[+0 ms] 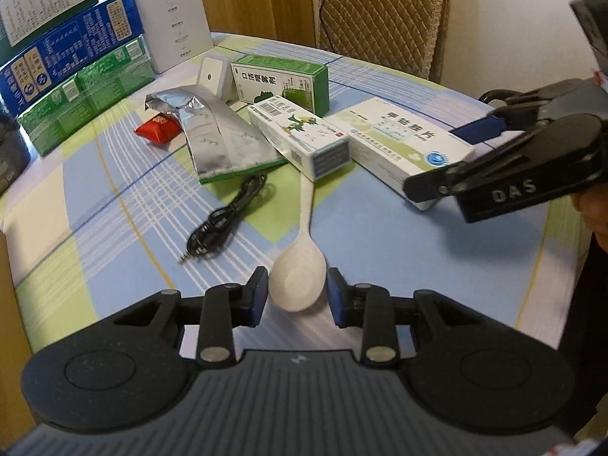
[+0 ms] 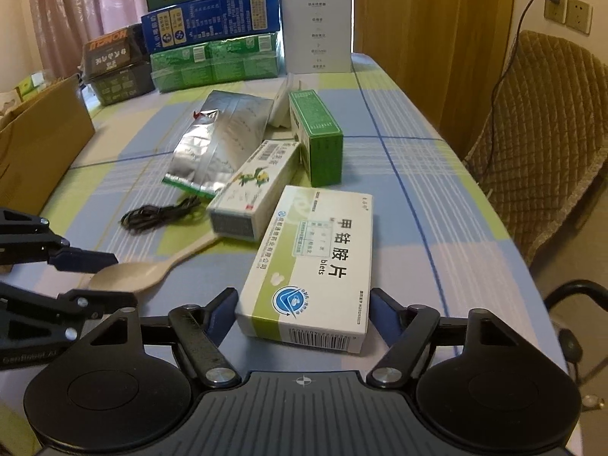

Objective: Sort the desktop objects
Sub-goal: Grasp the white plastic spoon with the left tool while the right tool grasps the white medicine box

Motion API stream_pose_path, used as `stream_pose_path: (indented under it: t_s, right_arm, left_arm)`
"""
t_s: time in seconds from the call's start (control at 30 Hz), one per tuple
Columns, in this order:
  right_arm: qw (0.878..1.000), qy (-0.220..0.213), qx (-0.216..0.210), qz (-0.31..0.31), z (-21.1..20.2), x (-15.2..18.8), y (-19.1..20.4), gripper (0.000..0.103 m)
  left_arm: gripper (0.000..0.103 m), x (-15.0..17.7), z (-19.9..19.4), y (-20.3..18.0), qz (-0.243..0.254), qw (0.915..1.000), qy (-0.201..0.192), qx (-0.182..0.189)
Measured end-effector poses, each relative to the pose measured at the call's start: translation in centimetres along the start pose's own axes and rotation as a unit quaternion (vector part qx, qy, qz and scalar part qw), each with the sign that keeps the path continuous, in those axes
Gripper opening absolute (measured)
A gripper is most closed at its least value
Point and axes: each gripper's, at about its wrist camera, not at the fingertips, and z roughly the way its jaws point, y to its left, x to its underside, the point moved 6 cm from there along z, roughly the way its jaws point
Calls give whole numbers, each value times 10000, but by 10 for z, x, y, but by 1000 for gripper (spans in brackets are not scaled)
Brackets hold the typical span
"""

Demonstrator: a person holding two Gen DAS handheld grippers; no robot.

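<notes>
A white plastic spoon lies on the checked tablecloth. Its bowl sits between the pads of my left gripper, which is open with narrow gaps on both sides. The handle runs away under a white and green tube box. A flat white tablet box lies to the right. My right gripper is open and straddles the near end of that box without clearly touching it.
Also on the table are an upright green box, a silver foil pouch, a coiled black cable and a red packet. Stacked cartons stand at the back, a cardboard box on the left and a padded chair on the right.
</notes>
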Motion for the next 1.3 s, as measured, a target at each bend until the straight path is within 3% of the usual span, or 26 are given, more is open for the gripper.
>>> stream_pose_path:
  t_s: [0.4,0.6,0.77,1.3]
  right_arm:
    - [9997,9,71,224,-16,18,-6,72]
    - [9994,36,51,336,-9,19,-8,73]
    - [9987,39,53,510,-6,17,-11,75]
    - [9986,-72,208,471,6,11,-11,76]
  left_arm:
    - [29,6,-5,-11,-296,9990,-292,-134]
    - [29,4,5,-10,-343,9990,-283,-70]
    - [29,4,8,-5,-664,9973,-315,59]
    - [28,3,7,-11,-595,9974,-393,-81]
